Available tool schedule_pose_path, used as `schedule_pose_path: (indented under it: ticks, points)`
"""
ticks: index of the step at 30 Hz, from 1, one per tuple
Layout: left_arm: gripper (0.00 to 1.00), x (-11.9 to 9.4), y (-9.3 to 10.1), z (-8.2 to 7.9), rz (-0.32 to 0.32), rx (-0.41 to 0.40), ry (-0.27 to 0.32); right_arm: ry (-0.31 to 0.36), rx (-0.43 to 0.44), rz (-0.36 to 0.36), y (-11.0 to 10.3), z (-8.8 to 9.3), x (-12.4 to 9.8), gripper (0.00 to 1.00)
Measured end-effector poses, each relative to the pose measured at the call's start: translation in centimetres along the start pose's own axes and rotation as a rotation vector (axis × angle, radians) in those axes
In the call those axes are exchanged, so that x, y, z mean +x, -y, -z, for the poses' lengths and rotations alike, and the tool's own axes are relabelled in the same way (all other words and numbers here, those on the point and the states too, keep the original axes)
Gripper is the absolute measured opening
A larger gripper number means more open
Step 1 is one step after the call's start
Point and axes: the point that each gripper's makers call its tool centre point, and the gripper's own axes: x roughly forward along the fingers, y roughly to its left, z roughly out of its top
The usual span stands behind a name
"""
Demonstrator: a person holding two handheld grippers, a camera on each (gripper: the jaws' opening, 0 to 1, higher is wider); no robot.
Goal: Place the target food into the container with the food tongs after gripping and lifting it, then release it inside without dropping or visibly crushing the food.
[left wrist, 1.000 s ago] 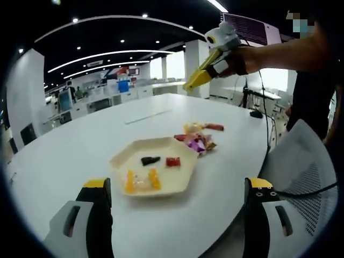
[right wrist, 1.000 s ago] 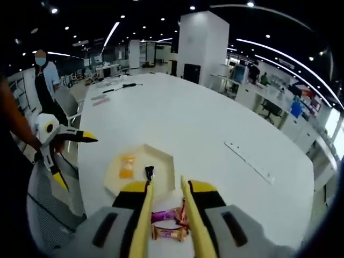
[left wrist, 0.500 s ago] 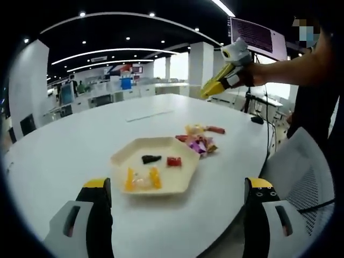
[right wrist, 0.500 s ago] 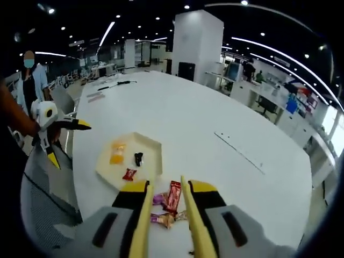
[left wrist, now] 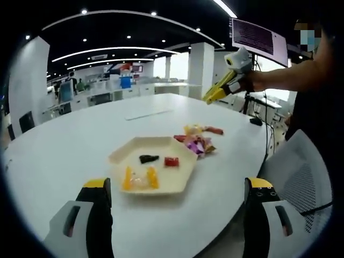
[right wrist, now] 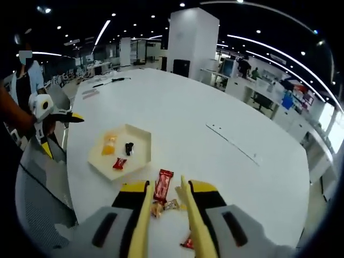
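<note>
I count one cream hexagonal tray (left wrist: 177,180) on the white table (left wrist: 75,145), holding three pieces: a black one (left wrist: 148,158), a red one (left wrist: 171,161) and an orange-and-clear wrapped one (left wrist: 138,178). Just beside the tray lies a small heap of wrapped snacks (left wrist: 198,141), pink, yellow and red, uncrushed. My left gripper (left wrist: 174,215) is wide open, holding nothing; my right gripper (right wrist: 164,215) keeps its yellow tongs slightly parted above a red wrapper (right wrist: 163,184)

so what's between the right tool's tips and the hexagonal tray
In the right gripper view, a red candy bar lies on the white table between the right tool and the hexagonal tray; beyond it the stretch is bare.
</note>
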Motion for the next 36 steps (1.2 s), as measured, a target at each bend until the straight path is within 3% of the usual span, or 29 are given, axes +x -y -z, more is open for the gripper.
schedule_pose_path:
  ticks: [5,15,36]
  points:
    - [1.00,-0.1,-1.2,0.0,-0.041,-0.022,0.005,-0.004,0.005,0.017,0.3,0.9,-0.5,0.28]
    - [1.00,-0.4,-2.0,0.0,-0.082,-0.030,0.011,-0.015,0.002,0.040,1.1,1.5,1.2,0.29]
    - [1.00,-0.2,-2.3,0.5,-0.095,-0.027,-0.019,-0.086,0.067,0.038,0.7,6.7,5.4,0.29]
